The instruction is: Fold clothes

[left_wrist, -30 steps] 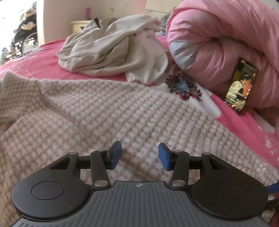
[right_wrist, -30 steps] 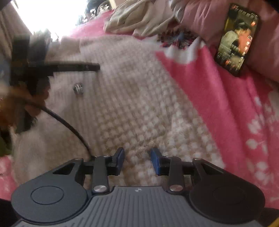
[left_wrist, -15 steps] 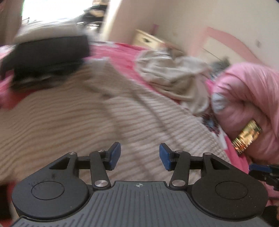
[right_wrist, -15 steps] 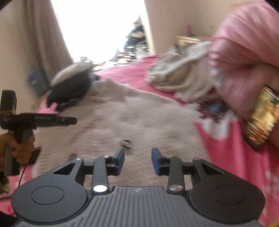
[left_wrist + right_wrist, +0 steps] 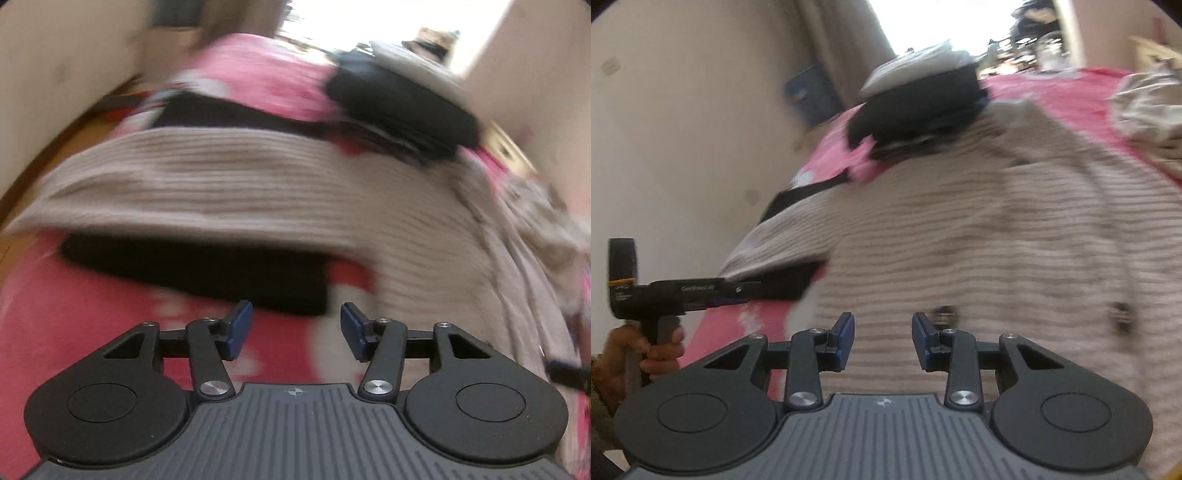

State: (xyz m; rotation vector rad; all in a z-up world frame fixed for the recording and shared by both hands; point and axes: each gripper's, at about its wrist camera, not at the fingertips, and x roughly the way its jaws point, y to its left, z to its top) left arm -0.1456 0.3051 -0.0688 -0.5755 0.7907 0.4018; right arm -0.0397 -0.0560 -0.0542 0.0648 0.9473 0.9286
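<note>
A beige knit cardigan (image 5: 960,221) with buttons lies spread on the pink bed. Its sleeve (image 5: 229,184) stretches left over a flat black garment (image 5: 192,273). My left gripper (image 5: 295,328) hovers over the pink sheet just in front of that black garment; its jaws are opening with nothing between them. In the right wrist view the left gripper (image 5: 753,291) shows from the side by the sleeve end, held by a hand (image 5: 646,347). My right gripper (image 5: 882,339) stands open above the cardigan's body, with nothing between its fingers.
A stack of folded dark clothes with a pale piece on top (image 5: 923,99) sits at the far end of the bed (image 5: 258,74). A crumpled beige heap (image 5: 1152,107) lies far right. A wall (image 5: 683,129) and the floor (image 5: 55,147) border the bed's left edge.
Both views have swung left, away from the pink duvet and the phone, towards the cardigan's sleeve and the bed's edge. The left gripper has moved left and its jaws stand wider.
</note>
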